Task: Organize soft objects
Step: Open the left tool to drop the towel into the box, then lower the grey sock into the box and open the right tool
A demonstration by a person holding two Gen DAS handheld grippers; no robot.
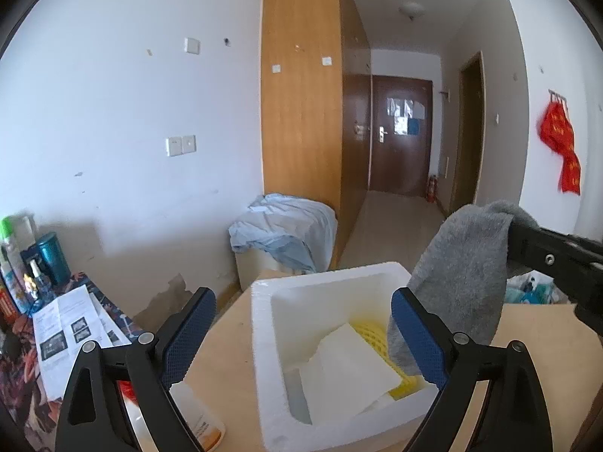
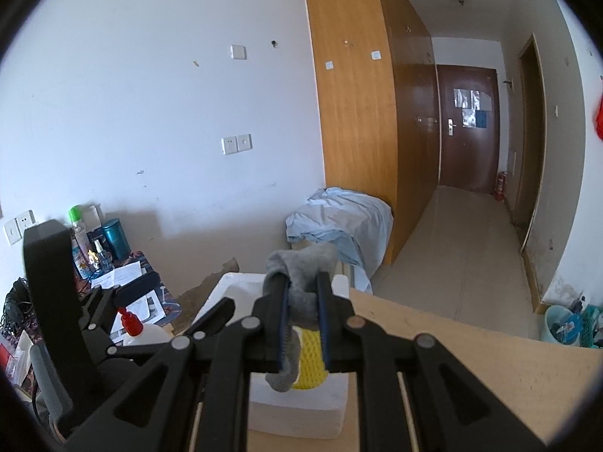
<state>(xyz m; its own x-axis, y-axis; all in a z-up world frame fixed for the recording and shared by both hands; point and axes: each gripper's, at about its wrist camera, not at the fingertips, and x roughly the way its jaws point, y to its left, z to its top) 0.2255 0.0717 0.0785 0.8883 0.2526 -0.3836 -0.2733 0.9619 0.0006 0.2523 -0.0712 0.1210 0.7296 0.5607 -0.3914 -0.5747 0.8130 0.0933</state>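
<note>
The white wall (image 1: 124,105) carries several switch plates and a double socket plate (image 1: 181,145); paint is peeling near its base. A tall light-wood wardrobe (image 1: 301,86) stands against it, beside a corridor with a beige tiled floor (image 2: 463,248). The corridor ends at a dark brown door (image 1: 401,133) with papers stuck on it. A red fire extinguisher (image 1: 432,188) stands near the door. A ceiling lamp (image 1: 411,8) is mounted above. A red hanging (image 1: 561,143) occupies the right-hand wall. Diffuse daylight fills the room.
</note>
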